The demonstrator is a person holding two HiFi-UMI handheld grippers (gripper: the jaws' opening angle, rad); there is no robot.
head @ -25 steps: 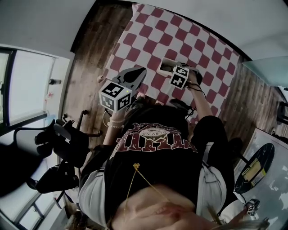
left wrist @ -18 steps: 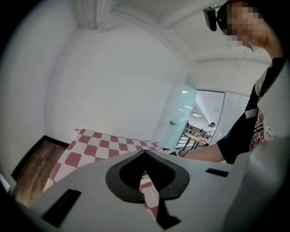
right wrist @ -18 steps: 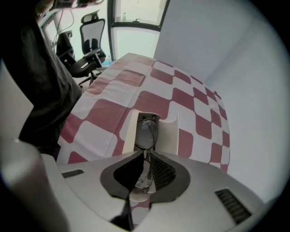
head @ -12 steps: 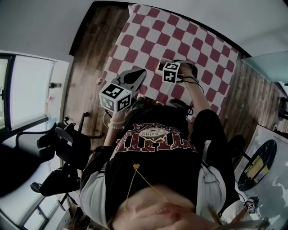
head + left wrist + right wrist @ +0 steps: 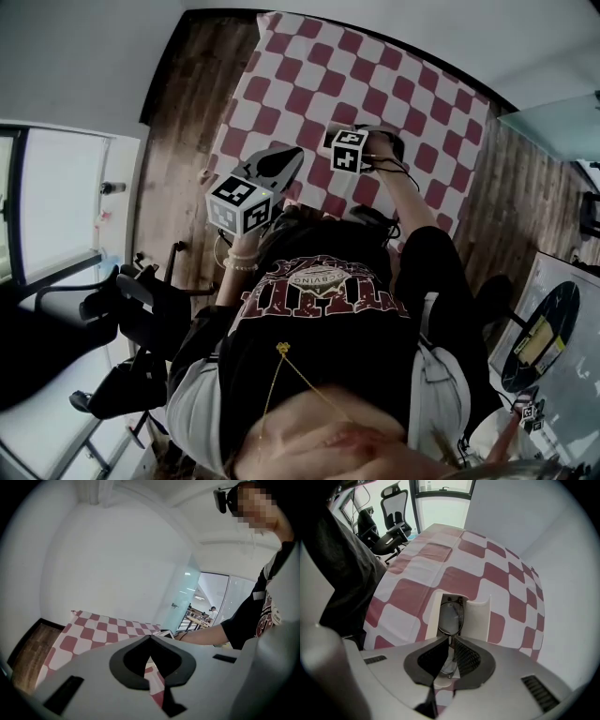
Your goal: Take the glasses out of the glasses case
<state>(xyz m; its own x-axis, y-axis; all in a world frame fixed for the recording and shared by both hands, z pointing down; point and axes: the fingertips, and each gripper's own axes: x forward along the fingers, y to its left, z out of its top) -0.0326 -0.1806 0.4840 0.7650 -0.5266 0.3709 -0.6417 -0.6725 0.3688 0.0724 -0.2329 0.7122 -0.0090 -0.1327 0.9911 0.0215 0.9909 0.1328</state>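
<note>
In the centre of the right gripper view, the right gripper (image 5: 451,638) has its fingers pinched on the bridge of the glasses (image 5: 451,616), which lie in the open glasses case (image 5: 478,617) on the checked surface (image 5: 501,578), likely ready for lifting out, while the left gripper (image 5: 150,638) hangs aside, fingers closed and empty.

Shirt print (image 5: 319,289) illegible, nothing else readable

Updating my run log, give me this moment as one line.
right gripper: shut on glasses | glasses: in open glasses case | left gripper: shut, empty | stage: not yet lifted out
</note>
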